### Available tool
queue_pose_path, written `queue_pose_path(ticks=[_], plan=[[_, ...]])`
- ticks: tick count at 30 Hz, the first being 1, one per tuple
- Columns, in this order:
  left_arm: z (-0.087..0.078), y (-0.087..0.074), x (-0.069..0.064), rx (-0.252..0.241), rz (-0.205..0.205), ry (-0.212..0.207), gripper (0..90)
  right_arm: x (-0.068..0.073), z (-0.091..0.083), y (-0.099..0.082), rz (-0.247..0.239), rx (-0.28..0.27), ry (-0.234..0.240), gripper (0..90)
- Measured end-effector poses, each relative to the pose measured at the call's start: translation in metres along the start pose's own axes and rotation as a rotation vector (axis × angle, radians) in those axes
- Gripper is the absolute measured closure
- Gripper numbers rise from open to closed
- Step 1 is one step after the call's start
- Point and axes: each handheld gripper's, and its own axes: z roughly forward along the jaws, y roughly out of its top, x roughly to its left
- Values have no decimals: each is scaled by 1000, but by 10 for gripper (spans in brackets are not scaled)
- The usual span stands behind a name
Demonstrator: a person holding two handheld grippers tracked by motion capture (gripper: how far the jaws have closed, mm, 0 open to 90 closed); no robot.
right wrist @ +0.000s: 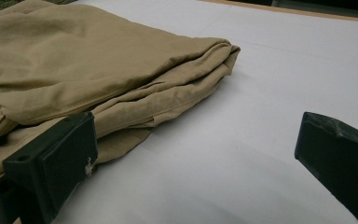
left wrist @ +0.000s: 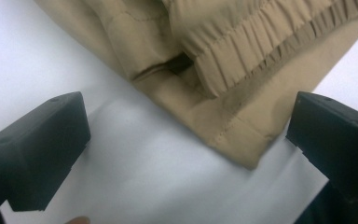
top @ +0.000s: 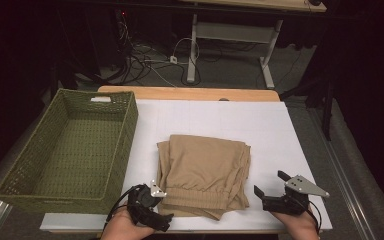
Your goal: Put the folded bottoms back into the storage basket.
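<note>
A folded tan garment (top: 205, 167) with an elastic waistband lies in the middle of the white table cover (top: 220, 117), waistband toward the near edge. My left gripper (top: 161, 212) is at the garment's near left corner, open. In the left gripper view the waistband corner (left wrist: 223, 60) lies just ahead of my left gripper (left wrist: 189, 121), reaching in between the spread jaws without touching either. My right gripper (top: 270, 183) stands open just right of the garment's near right side. In the right gripper view the garment (right wrist: 74, 65) lies beside the left jaw, and bare cover shows under my right gripper (right wrist: 198, 130).
A deep green woven basket (top: 115, 165) stands to the left of the garment, with nothing in it. The table's wooden far edge (top: 190, 93) shows beyond the cover. Behind the table are floor cables (top: 145, 60) and another desk's white legs (top: 192, 47).
</note>
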Motion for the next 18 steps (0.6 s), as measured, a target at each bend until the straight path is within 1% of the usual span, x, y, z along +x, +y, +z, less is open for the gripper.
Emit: queue_pose_path(ticks=[3,6,9,12,13,16,18], plan=[[0,2,-2,19,-7,4,0,0,-4,-1,0,-5,-2,4],[-1,2,-3,24,-15,3,0,0,-8,-2,-1,-4,-5,4],[-1,4,-4,26,-19,-10,0,-1,-11,-4,0,-9,-8,4],[-2,5,-2,-2,-41,-56,0,-1,-12,-4,0,-8,-10,4],[-3,6,-2,-11,-52,-62,0,-1,-13,-4,-2,-8,-10,4],[-4,10,0,-33,-61,-51,0,-1,-12,-5,-2,-4,-12,4],[-5,11,2,-45,-73,-58,0,-2,-11,-6,-1,0,-13,4]])
